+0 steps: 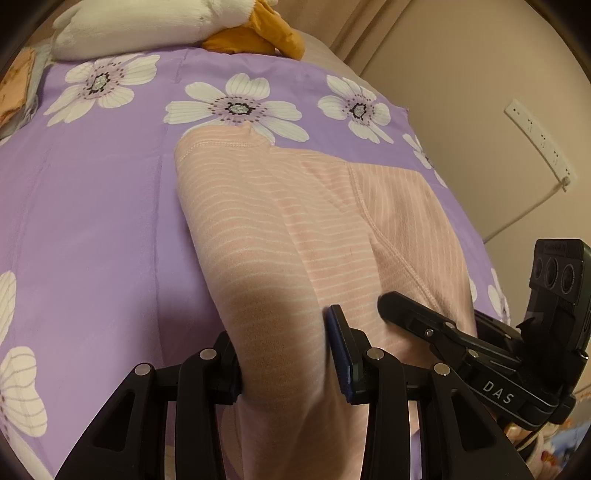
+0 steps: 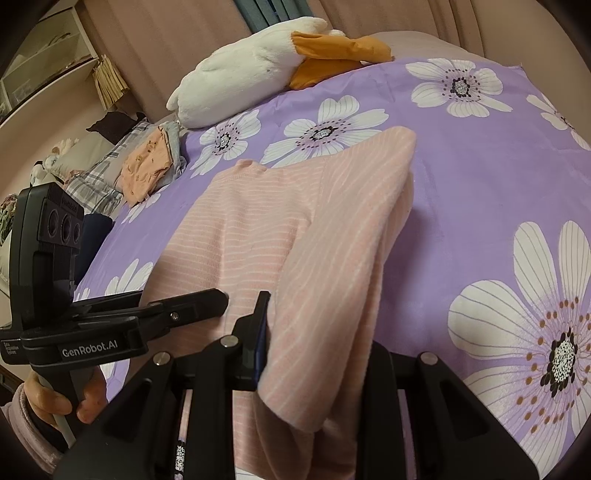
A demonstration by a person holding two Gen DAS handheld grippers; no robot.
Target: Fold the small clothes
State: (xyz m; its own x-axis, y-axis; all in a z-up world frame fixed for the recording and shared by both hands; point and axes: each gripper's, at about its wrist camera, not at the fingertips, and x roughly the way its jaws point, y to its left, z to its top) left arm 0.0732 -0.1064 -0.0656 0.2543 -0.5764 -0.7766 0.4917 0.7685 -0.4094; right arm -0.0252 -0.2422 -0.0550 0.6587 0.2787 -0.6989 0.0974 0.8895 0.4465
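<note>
Left wrist view: a pink striped garment lies on a purple bedspread printed with white flowers and fills the centre of the frame, running from the upper middle down to the bottom edge. At the bottom centre the left gripper has its 2 jaws clenched on a raised fold of the garment's near edge; the cloth bulges between the pads. At the lower right the right gripper reaches in over the same garment, its camera housing at the right edge. A white and orange plush toy lies at the top left. A white power strip hangs on the wall at the upper right.

Right wrist view: the garment occupies the centre, its right portion folded over into a thick layered ridge that descends to the bottom centre. The right gripper grasps this ridge: 1 blue-padded finger presses on its left side, while the other is covered by cloth. At the lower left, a hand in a pinkish sleeve holds the handle of the left gripper. A stack of folded clothes rests at the left, beside the bedspread's edge.
</note>
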